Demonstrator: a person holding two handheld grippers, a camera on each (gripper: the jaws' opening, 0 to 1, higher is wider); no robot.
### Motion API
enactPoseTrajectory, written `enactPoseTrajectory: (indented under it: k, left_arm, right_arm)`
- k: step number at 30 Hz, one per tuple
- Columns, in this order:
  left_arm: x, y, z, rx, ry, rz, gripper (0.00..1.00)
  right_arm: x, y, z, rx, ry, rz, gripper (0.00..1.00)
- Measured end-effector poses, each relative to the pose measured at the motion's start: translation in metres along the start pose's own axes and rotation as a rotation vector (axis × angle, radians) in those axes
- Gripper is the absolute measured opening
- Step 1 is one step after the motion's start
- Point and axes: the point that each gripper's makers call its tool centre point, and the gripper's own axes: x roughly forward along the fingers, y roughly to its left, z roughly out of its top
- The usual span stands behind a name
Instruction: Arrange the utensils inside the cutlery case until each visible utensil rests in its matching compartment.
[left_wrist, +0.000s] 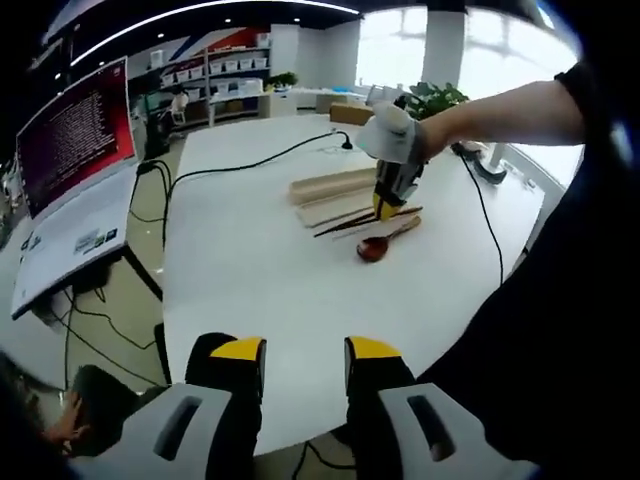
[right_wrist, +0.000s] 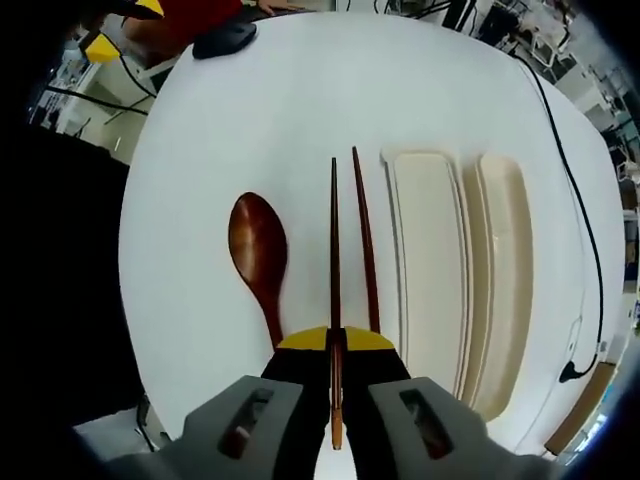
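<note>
Our left gripper view is looking from table (left_wrist: 250, 270) edge, far beyond own jaws; our right one is facing down close; both are sharing spoon (right_wrist: 258, 245), chopsticks (right_wrist: 335, 240).

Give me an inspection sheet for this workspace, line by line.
Surface: round white table, mostly bare.
Job's things: wooden spoon and two chopsticks lie on the table left of the open cream cutlery case; both case halves hold nothing.
Clutter: dark object at the far edge.
Claws: right claw shut on one chopstick; left claw open, held off the near edge.
Cables: black cable across the table.
Surroundings: monitor, shelves, plant.
</note>
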Motion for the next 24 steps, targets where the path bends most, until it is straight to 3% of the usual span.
enactPoseTrajectory:
  k: [5,7,10,14,18,24]
  left_arm:
    - [0.0,0.0,0.005,0.014,-0.002,-0.001,0.33]
    - [-0.003,0.012,-0.002,-0.032,0.031,0.06,0.33]
    - [-0.002,0.018,-0.008,-0.039,0.028,0.046,0.34]
    - [0.011,-0.005,0.008,-0.05,-0.018,-0.031,0.34]
    - [0.025,-0.028,0.002,0.015,0.043,-0.103,0.34]
    - [0.034,-0.039,0.014,0.02,0.017,-0.126,0.33]
  right_arm:
    - [-0.003,0.002,0.002,0.01,-0.014,0.002,0.0]
    - [-0.003,0.002,0.0,0.002,-0.012,-0.005,0.0]
    - [-0.004,0.0,-0.002,0.01,-0.009,-0.009,0.0]
    - [-0.006,0.001,-0.001,0.001,-0.013,-0.003,0.0]
    - [-0.007,-0.001,-0.003,0.001,-0.003,0.008,0.0]
    - [-0.015,-0.009,-0.004,0.0,-0.013,-0.006,0.0]
